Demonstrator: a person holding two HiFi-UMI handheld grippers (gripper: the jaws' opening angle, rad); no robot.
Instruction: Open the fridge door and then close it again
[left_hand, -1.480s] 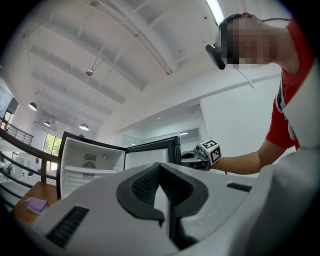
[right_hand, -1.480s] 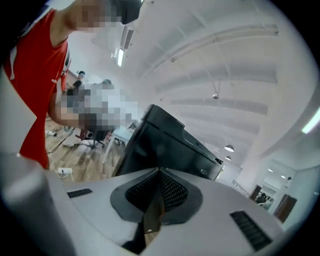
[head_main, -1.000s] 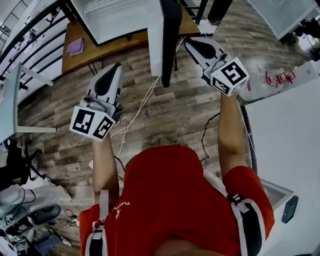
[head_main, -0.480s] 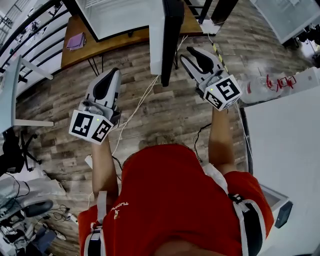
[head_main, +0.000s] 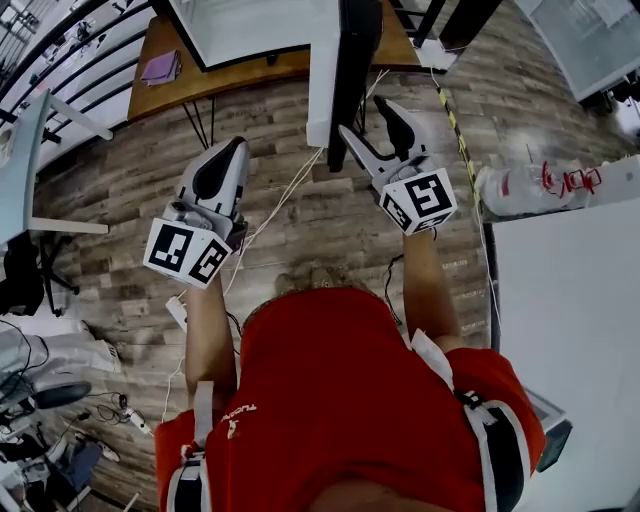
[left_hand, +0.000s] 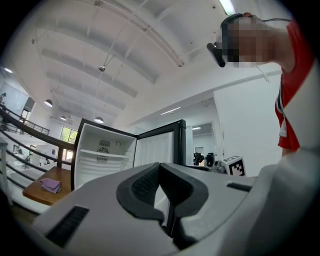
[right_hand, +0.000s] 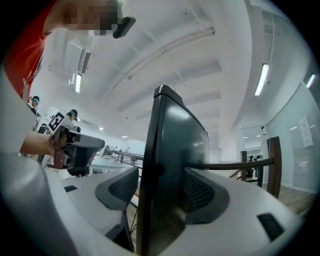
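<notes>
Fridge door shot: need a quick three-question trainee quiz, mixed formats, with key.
1. True or false: the fridge door stands open.
2. What stands between the jaws of the right gripper? A) a mug B) the fridge door's edge C) nothing
3. In a word, how do the jaws of the left gripper stand?

Key:
1. True. The white inside of the fridge shows beside the door.
2. B. The right gripper's jaws are opening, with the door's edge between them.
3. Together, with nothing between them.
</notes>
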